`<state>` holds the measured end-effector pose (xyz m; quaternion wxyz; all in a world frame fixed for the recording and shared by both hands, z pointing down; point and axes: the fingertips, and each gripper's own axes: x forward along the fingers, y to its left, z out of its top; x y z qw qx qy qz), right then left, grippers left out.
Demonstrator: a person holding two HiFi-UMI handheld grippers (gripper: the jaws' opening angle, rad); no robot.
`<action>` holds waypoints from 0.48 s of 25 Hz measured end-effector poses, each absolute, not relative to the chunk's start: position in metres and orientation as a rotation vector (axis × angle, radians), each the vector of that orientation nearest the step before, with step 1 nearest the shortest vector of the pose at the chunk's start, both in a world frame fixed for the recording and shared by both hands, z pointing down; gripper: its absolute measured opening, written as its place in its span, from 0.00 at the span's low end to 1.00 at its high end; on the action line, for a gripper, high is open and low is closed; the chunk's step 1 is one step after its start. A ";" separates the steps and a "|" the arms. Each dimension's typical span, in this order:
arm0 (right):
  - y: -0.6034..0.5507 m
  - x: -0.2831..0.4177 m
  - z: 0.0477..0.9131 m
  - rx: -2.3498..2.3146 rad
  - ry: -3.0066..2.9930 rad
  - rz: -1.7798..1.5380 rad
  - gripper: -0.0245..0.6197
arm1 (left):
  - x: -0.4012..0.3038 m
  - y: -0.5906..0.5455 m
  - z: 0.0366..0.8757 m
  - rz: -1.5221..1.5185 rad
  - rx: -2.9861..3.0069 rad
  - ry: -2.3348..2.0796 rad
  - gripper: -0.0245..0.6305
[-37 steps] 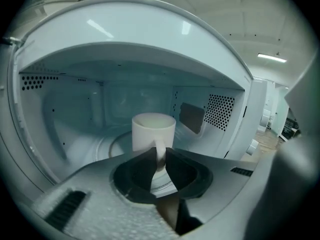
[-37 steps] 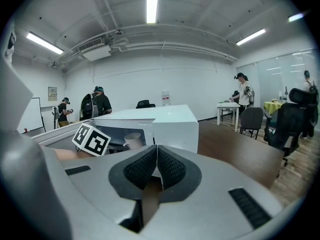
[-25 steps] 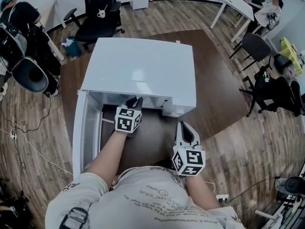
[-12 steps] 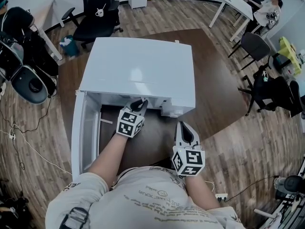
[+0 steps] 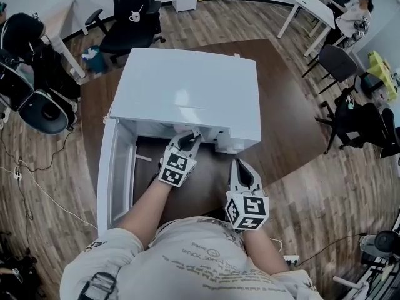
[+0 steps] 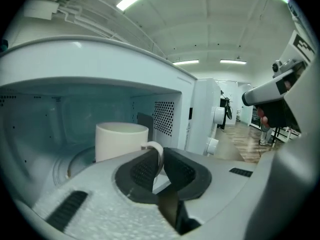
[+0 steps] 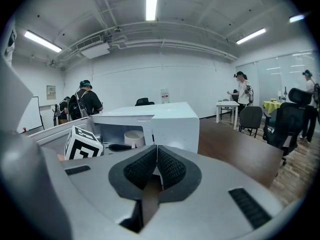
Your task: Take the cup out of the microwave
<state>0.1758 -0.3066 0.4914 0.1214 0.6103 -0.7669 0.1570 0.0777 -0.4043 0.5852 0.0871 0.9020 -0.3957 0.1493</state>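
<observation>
The white microwave point(image 5: 187, 92) stands on a dark table with its door point(image 5: 111, 174) swung open to the left. Inside it, a white cup point(image 6: 120, 140) sits on the turntable, its handle point(image 6: 157, 149) pointing out toward me. My left gripper point(image 6: 161, 165) reaches into the cavity, and its black pads sit close on either side of that handle. In the head view the left gripper point(image 5: 189, 139) is at the cavity mouth. My right gripper point(image 5: 242, 167) hovers outside, in front of the control panel, shut and empty. The right gripper view shows the cup point(image 7: 134, 137) in the open cavity.
The dark table point(image 5: 281, 105) carries the microwave. Office chairs point(image 5: 128, 17) and a white desk point(image 5: 312, 8) stand around on the wooden floor, and people stand at the back of the room point(image 7: 87, 101). The open door bounds my left arm on the left.
My left gripper has moved right and deeper into the microwave opening, onto the cup's handle. The right gripper has stayed put.
</observation>
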 end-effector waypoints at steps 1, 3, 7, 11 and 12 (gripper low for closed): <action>-0.306 0.174 0.491 1.779 -2.242 0.458 0.06 | 0.077 -0.402 0.582 0.434 2.689 -1.177 0.11; -0.305 0.171 0.491 1.772 -2.250 0.457 0.06 | 0.076 -0.398 0.576 0.412 2.691 -1.175 0.11; -0.300 0.160 0.494 1.748 -2.274 0.456 0.06 | 0.069 -0.383 0.573 0.394 2.699 -1.172 0.10; -0.297 0.143 0.495 1.714 -2.310 0.455 0.06 | 0.058 -0.365 0.561 0.385 2.689 -1.177 0.10; -0.297 0.138 0.495 1.706 -2.321 0.456 0.06 | 0.055 -0.360 0.559 0.392 2.687 -1.177 0.10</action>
